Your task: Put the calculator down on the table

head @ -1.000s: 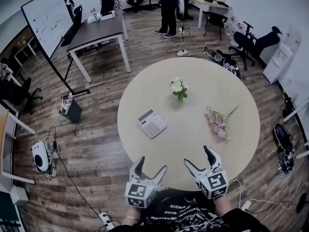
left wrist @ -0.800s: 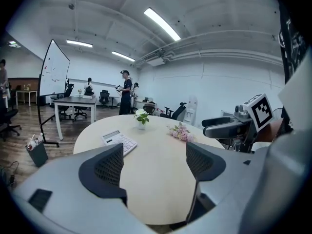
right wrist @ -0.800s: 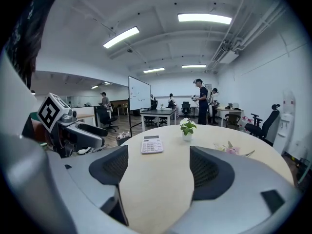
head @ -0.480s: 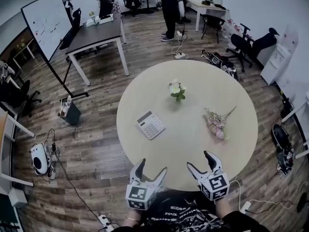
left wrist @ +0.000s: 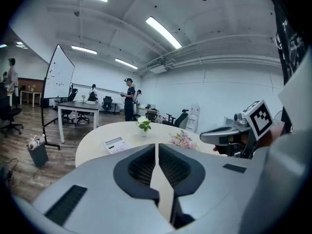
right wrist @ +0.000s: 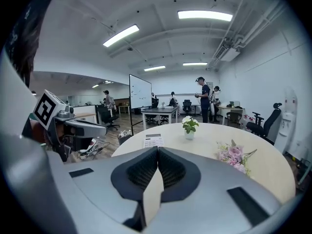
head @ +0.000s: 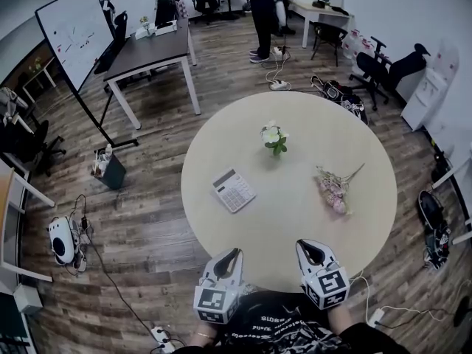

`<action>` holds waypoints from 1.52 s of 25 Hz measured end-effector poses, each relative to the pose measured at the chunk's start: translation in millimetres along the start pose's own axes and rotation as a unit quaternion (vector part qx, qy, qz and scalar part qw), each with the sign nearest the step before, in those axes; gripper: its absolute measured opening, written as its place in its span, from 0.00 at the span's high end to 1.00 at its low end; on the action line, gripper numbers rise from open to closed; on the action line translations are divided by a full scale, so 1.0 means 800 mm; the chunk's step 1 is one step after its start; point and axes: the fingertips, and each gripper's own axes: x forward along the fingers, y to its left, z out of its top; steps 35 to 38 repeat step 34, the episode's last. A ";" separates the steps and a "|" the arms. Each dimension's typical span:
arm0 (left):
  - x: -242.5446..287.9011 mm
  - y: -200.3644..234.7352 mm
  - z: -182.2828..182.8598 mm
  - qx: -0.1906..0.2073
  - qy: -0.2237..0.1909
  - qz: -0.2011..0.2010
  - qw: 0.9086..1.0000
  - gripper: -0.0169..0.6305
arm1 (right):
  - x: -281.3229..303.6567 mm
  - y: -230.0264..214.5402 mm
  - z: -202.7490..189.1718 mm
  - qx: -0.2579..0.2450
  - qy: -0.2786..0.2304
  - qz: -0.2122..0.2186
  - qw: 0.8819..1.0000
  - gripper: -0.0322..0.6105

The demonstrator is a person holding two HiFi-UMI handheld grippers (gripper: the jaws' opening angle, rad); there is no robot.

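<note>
**Both grippers empty at the table edge, calculator already lying on the table**

Left gripper [head: 234, 252] is closing its jaws. They are almost together, and its own view shows nothing between them. The right gripper [head: 308, 244] has its jaws pressed fully together, also with nothing in them. Both hover at the near rim of the round table [head: 295, 223], in front of the person's body.

The calculator [head: 234, 190] lies flat on the table top, keys up, a little left of the middle and well apart from both grippers. Behind it stands a small pot of white flowers [head: 273, 136], and a pink bouquet [head: 333, 190] lies to the right.

As I judge it, the putting down is done, because the calculator rests on the table and no jaw touches it. The next move calls for very little: keep both grippers back from the table. If the calculator must be taken again, one gripper has to open first and reach forward over the table to it.
</note>
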 end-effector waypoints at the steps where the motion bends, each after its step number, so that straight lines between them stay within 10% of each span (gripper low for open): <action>1: -0.002 0.003 -0.002 -0.005 -0.001 0.003 1.000 0.93 | 0.000 0.002 -0.001 -0.003 0.001 0.003 1.000 0.94; 16: -0.004 -0.001 0.004 -0.008 -0.022 -0.014 1.000 0.94 | 0.009 0.022 0.010 -0.151 0.009 0.000 0.988 0.94; 38: -0.005 -0.008 -0.008 -0.003 -0.012 -0.024 1.000 0.94 | 0.002 0.012 0.013 -0.144 -0.008 -0.008 0.989 0.94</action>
